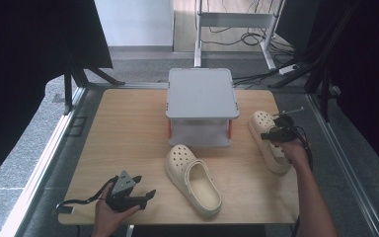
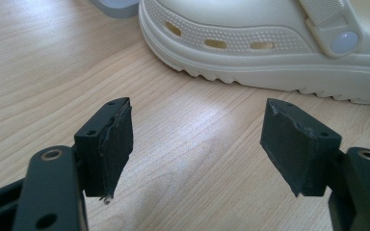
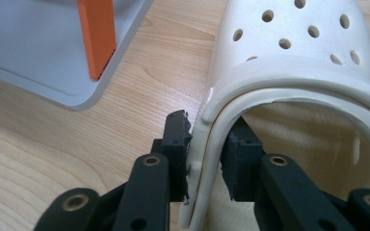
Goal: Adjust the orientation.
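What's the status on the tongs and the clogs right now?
Right tongs clamped on the right clog's side wall. Left tongs open, empty, facing the other clog. Grey shelf stands beside, nothing blocking.

In the left gripper view, the clog point(image 2: 270, 43) ahead of the left gripper point(image 2: 197, 139) is cut off by the top and right edges, so its toe stays unseen.

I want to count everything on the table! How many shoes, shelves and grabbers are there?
Shoes: 2, one in the middle and one at the right
Shelves: 1 grey shelf
Grabbers: 2, left gripper and right gripper
Total: 5
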`<control>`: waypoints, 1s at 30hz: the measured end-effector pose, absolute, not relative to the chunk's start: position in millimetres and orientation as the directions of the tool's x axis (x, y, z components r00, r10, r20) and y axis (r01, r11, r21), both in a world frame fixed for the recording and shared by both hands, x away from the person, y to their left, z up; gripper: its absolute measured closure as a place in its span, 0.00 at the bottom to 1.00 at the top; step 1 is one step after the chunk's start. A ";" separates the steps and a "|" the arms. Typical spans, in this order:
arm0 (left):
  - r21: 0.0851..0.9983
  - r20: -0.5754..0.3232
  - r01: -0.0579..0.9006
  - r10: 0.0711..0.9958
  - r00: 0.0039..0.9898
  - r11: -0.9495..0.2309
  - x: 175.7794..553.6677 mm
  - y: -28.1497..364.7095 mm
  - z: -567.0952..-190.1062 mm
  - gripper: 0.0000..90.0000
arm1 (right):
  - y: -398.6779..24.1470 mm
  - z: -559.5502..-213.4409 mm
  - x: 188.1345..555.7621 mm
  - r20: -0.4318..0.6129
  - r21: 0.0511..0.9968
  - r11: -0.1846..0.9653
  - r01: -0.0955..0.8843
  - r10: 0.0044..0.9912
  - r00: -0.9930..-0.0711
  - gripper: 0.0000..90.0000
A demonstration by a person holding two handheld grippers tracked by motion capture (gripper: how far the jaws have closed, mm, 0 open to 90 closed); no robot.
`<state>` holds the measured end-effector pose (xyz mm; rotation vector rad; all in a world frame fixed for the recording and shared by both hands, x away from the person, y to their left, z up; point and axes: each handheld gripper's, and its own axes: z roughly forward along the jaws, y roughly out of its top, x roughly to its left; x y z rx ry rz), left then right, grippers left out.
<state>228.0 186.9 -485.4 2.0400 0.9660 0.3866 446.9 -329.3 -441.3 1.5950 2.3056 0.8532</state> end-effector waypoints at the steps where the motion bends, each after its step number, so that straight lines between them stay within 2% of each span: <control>1: 0.788 -0.067 0.496 0.750 0.658 -0.364 228.0 186.9 -485.4 0.31 | -329.0 -441.0 447.2 0.149 0.564 0.245 0.789 0.909 -0.389 0.84; 7: 0.788 -0.069 0.497 0.750 0.658 -0.363 228.1 186.8 -485.5 0.31 | -331.9 -441.0 447.2 0.177 0.561 0.217 0.799 0.912 -0.371 0.86; 17: 0.789 -0.068 0.496 0.751 0.657 -0.362 228.0 186.9 -485.3 0.31 | -327.3 -437.8 449.7 0.158 0.528 0.234 0.816 0.917 -0.365 0.87; 22: 0.789 -0.068 0.496 0.751 0.657 -0.362 228.0 187.1 -485.1 0.31 | -332.1 -434.9 447.5 0.157 0.549 0.213 0.808 0.924 -0.350 0.87; 24: 0.789 -0.067 0.496 0.752 0.656 -0.363 228.2 187.0 -485.3 0.31 | -334.6 -430.0 443.2 0.169 0.563 0.205 0.801 0.920 -0.355 0.87; 30: 0.791 -0.074 0.497 0.750 0.657 -0.358 227.9 186.8 -484.9 0.31 | -328.8 -414.2 415.3 0.127 0.589 0.275 0.760 0.897 -0.424 0.87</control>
